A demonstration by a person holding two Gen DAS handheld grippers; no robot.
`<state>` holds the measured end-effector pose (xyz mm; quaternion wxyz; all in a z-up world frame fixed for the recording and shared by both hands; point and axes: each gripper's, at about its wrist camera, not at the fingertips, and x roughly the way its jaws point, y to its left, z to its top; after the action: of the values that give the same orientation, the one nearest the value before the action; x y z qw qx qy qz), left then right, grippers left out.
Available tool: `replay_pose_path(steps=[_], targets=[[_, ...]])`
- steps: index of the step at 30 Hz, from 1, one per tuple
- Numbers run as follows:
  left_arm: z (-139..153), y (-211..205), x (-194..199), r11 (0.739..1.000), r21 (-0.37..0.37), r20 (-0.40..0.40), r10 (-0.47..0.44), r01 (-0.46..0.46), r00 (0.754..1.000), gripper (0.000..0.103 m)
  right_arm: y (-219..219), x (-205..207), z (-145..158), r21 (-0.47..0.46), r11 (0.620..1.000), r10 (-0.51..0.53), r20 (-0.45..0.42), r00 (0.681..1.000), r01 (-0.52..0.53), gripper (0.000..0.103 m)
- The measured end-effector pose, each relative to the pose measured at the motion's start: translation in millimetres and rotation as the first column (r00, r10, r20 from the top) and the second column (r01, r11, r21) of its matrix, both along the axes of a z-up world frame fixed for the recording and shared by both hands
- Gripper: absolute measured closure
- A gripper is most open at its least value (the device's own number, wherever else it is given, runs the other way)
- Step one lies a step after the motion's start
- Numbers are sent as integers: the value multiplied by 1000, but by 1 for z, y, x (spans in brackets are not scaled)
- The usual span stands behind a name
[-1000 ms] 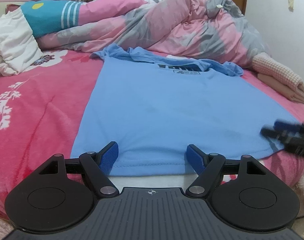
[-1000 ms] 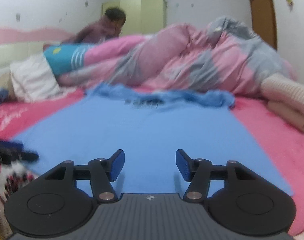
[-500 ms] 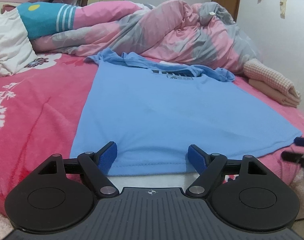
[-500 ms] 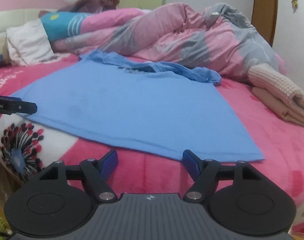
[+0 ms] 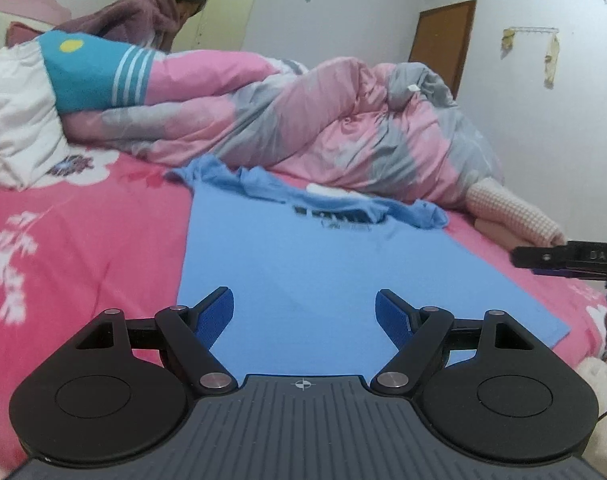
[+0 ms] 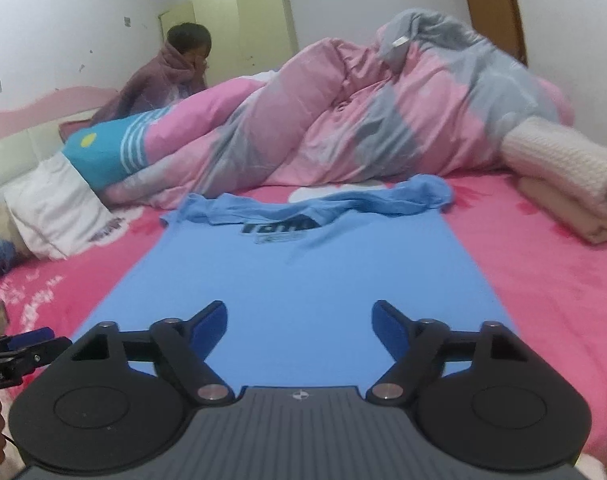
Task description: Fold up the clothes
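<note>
A light blue T-shirt (image 5: 323, 264) (image 6: 303, 272) lies flat on the pink bed, its hem nearest me, its sleeves and collar bunched at the far end by a dark printed logo (image 6: 279, 226). My left gripper (image 5: 304, 314) hangs open over the shirt's near left part, with nothing between its blue pads. My right gripper (image 6: 299, 322) is open too, above the shirt's near middle. The right gripper's finger shows at the right edge of the left wrist view (image 5: 563, 258); the left gripper shows at the lower left of the right wrist view (image 6: 19, 350).
A rumpled pink and grey duvet (image 5: 323, 120) (image 6: 363, 112) fills the far side of the bed. A white pillow and teal garment (image 5: 91, 72) lie at the far left. A folded cream knit (image 6: 567, 184) rests at the right. A person (image 6: 171, 76) sits behind the bed.
Both grippers have risen and moved forward over the shirt, from beyond its hem to above its near part. Both stayed open.
</note>
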<state>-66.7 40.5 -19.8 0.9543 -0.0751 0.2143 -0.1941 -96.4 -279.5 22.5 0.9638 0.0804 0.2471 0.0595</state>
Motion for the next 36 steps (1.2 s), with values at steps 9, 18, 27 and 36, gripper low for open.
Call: replay_pose_path(steps=[9, 18, 27, 36], targets=[[9, -7, 101, 999, 39, -42, 0, 1, 999, 47, 22, 70, 31, -49, 992, 118, 65, 991, -115, 50], [-26, -11, 189, 1000, 28, -145, -6, 10, 989, 61, 62, 185, 16, -94, 971, 216, -46, 975, -219, 58], [-48, -3, 202, 999, -40, -207, -38, 30, 978, 61, 120, 286, -48, -184, 916, 325, -177, 929, -356, 64], [-50, 2, 205, 996, -84, -208, -46, 29, 977, 59, 128, 368, -59, -236, 920, 282, -159, 946, -314, 74]])
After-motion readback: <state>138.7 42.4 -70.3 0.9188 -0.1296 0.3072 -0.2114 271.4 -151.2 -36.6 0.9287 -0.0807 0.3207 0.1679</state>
